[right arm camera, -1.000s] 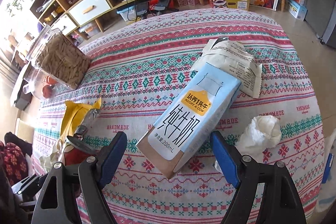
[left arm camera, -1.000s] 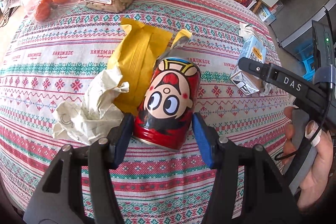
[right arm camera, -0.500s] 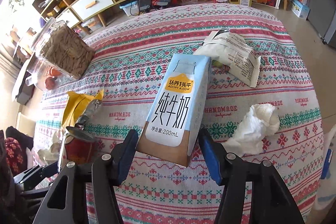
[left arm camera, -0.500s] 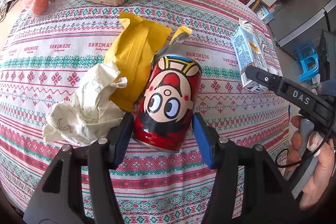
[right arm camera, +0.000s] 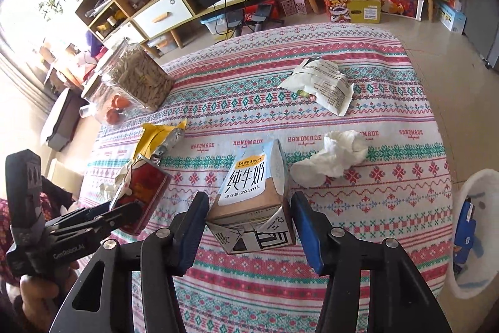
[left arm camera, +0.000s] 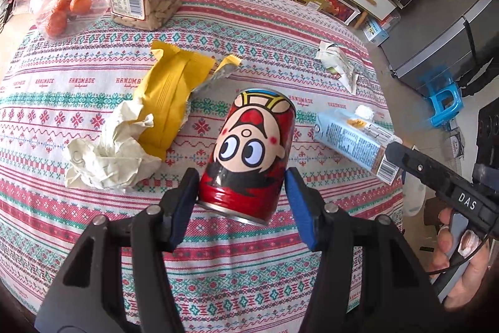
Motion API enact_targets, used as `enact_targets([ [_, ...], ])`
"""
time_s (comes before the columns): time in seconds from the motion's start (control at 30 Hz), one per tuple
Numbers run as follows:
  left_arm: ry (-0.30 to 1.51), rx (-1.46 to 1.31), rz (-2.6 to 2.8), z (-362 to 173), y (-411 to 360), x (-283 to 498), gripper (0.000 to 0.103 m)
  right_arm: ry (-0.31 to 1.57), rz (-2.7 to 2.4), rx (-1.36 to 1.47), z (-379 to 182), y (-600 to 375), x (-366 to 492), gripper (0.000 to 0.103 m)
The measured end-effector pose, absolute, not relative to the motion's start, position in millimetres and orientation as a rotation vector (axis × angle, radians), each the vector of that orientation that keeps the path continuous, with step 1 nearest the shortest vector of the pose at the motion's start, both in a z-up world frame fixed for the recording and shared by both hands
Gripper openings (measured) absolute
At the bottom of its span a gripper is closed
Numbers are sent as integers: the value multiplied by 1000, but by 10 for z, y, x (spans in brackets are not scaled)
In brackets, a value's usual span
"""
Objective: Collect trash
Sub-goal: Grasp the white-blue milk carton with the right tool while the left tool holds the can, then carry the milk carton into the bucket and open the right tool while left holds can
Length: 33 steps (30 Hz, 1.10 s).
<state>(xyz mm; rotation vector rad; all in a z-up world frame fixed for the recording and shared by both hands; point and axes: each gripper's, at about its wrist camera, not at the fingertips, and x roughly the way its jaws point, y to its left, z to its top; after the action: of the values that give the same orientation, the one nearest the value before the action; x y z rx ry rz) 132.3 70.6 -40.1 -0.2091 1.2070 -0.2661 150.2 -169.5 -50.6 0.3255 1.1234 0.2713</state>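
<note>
Trash is in both grips: left gripper (left arm camera: 241,200) clamps the red can (left arm camera: 251,155), right gripper (right arm camera: 249,222) the milk carton (right arm camera: 254,202), above the table's (right arm camera: 389,58) near edge; the tilted can may slip.

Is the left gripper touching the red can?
Touching. The left wrist view shows the left gripper with both blue pads pressed against the red can.

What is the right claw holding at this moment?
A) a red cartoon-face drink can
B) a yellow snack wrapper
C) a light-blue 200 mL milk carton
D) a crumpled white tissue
C: in the right wrist view the right claw is closed on the light-blue milk carton, its blue pads against the carton's sides, while the red cartoon-face can sits in the left claw.
</note>
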Motion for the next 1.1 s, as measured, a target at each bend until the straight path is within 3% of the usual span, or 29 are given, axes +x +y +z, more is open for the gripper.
enact_targets([
  [0.53, 1191, -174, -340, -317, 129, 1256, 58, 1038, 256, 343, -262, -2412, 1083, 55],
  [1.1, 1186, -108, -418, -391, -564, 1117, 58, 1016, 5, 409, -423, -3869, 592, 55],
])
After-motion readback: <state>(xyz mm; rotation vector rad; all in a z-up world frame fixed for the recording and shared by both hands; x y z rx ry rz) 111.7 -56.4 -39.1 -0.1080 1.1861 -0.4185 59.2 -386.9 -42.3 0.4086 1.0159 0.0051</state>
